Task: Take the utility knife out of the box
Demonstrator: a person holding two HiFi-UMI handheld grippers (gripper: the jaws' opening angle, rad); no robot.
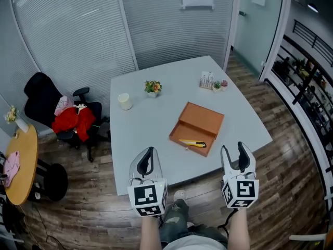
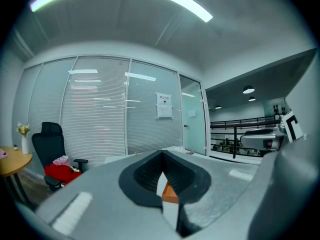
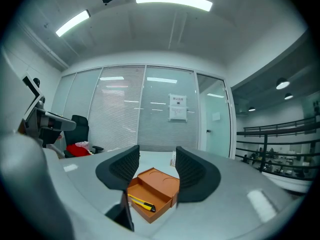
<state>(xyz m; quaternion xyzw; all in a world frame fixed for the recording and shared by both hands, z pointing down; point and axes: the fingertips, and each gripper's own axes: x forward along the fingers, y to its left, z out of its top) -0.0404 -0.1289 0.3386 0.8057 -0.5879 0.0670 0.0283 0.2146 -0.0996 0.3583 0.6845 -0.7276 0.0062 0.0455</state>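
Note:
An open orange box (image 1: pixel 196 128) lies on the white table (image 1: pixel 145 129), its lid folded back toward the far side. A yellow utility knife (image 1: pixel 193 143) rests in the box's near tray, also seen through the right gripper view as the knife (image 3: pixel 141 202) inside the box (image 3: pixel 155 186). My left gripper (image 1: pixel 147 161) hovers above the table's near edge, shut with nothing held. My right gripper (image 1: pixel 237 156) hangs to the right of it, near the table's front corner, open and empty. A sliver of the box (image 2: pixel 169 193) shows past the left jaws.
A white cup (image 1: pixel 124 101), a small flower pot (image 1: pixel 153 88) and a card stand with a tiny plant (image 1: pixel 210 81) sit on the table's far half. A black chair with red clothes (image 1: pixel 70 120) and a round wooden table (image 1: pixel 22 163) stand at the left.

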